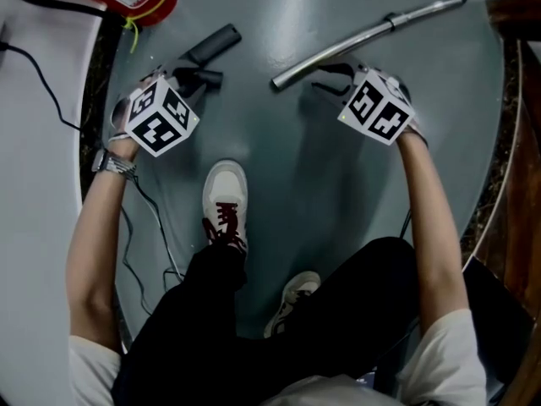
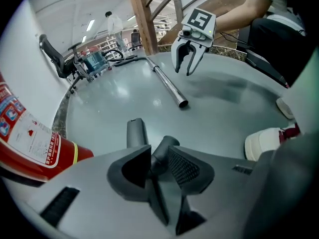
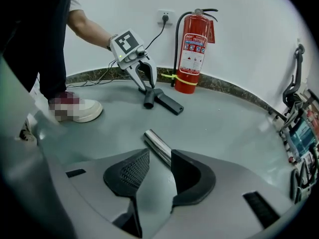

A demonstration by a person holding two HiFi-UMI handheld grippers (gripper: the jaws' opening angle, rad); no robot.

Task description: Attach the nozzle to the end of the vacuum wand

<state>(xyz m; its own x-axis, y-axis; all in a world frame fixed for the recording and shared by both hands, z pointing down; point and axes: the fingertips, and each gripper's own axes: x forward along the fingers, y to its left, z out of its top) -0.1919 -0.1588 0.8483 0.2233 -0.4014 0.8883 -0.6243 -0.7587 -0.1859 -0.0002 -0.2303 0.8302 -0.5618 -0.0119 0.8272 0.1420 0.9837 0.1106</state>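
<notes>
- Seen from the head view, looking steeply down, a person in a white top and dark trousers stands on a glossy grey floor. Each hand holds a gripper angled down toward the floor.
- The left gripper, at the upper left of the head view, is lowered over the dark crevice nozzle. The nozzle lies on the floor with its flat end pointing toward the top of the frame.
- In the left gripper view, the jaws stand partly apart with the nozzle's round neck in the gap between them. The right gripper view looks across the floor and shows a finger on either side of that neck with space to spare, so the nozzle is straddled, not clamped.
- The right gripper, just right of centre near the top of the head view, hangs over the near end of the shiny metal wand. The wand lies on the floor, running diagonally up to the upper right corner.
- In the right gripper view, the jaws stand apart with the wand's open end between them. It sits beside the pad on the frame's right, with a clear gap on the left, and is not gripped.
- The nozzle and the wand's end lie apart on the floor, not joined.
- A red fire extinguisher stands against the white wall just behind the nozzle.
- A white shoe with dark red laces sits at the centre of the head view.
</notes>
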